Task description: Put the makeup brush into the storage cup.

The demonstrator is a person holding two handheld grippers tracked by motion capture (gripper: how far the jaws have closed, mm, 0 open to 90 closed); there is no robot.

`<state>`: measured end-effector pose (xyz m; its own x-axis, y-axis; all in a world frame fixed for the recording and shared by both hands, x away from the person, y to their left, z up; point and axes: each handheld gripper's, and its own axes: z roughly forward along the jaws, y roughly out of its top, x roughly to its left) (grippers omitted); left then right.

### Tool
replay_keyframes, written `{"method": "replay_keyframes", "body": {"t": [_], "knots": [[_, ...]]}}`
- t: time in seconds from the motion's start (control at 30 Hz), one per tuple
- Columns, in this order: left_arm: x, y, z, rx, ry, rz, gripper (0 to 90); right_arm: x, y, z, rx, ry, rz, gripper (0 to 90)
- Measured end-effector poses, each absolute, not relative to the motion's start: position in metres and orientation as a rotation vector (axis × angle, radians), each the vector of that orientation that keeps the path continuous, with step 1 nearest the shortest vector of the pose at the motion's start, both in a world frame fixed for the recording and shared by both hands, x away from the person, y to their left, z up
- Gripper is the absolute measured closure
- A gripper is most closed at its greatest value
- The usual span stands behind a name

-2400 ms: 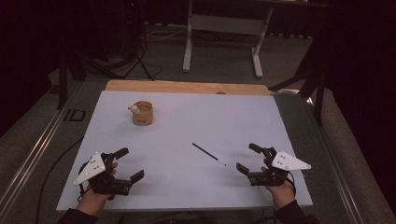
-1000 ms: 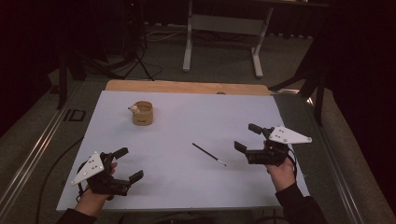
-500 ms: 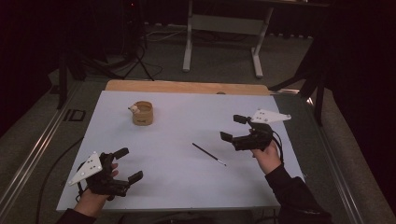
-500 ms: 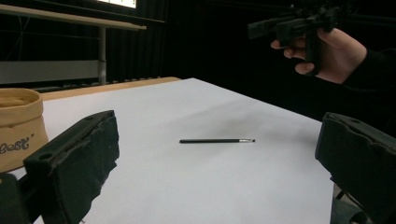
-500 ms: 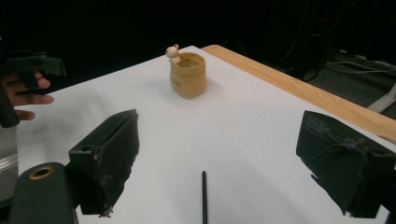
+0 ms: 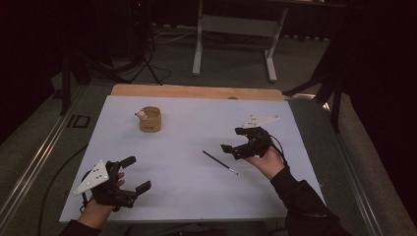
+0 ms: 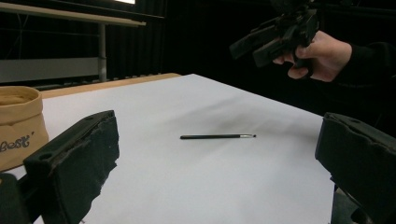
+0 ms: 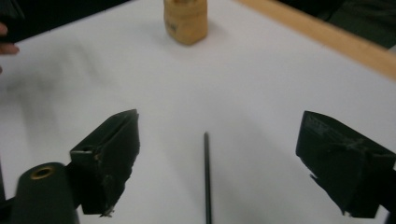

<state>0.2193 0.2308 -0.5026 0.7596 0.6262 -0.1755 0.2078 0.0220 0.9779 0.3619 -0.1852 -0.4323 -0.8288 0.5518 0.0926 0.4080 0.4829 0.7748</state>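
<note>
Brush [image 6: 220,162] lies flat on the white sheet [image 6: 187,128] that covers the bench, right of centre in the high view, slanted from upper left to lower right, with nothing touching it.

At the lower left of that view, the left gripper [image 6: 132,173] sits low over the sheet's near corner, jaws spread and holding nothing, a hand [image 6: 101,204] behind it. From its own view the brush [image 7: 218,136] lies across the middle of the frame, its pale tip to the right, framed between the two black jaws.

Up and to the right of that gripper, in the upper left part of the sheet, stands a tan cup [image 6: 150,119], upright and well apart from the brush.

Farther right, the right gripper [image 6: 236,140] hangs above the sheet just right of the brush, jaws wide apart and empty, pointing left, with the hand [image 6: 268,160] below and behind it. In the right gripper view the brush [image 8: 207,172] runs up from the bottom edge between the open jaws, and the cup [image 8: 185,21] stands at the top centre.
</note>
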Motion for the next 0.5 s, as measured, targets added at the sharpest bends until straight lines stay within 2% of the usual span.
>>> {"method": "replay_keyframes", "body": {"t": [0.1,0.2,0.4,0.5], "knots": [[0.219,0.231,-0.503,1.550,0.696,0.369,0.6,0.363,-0.179,-0.438,0.849,2.616,1.184,16.1],[0.219,0.231,-0.502,1.551,0.694,0.373,0.5,0.363,-0.176,-0.444,0.839,2.662,1.127,23.7],[0.219,0.231,-0.503,1.554,0.693,0.374,0.6,0.366,-0.172,-0.451,0.903,2.733,0.985,31.0],[0.219,0.231,-0.502,1.554,0.693,0.373,0.6,0.368,-0.172,-0.453,0.907,2.760,0.940,31.9]]}}
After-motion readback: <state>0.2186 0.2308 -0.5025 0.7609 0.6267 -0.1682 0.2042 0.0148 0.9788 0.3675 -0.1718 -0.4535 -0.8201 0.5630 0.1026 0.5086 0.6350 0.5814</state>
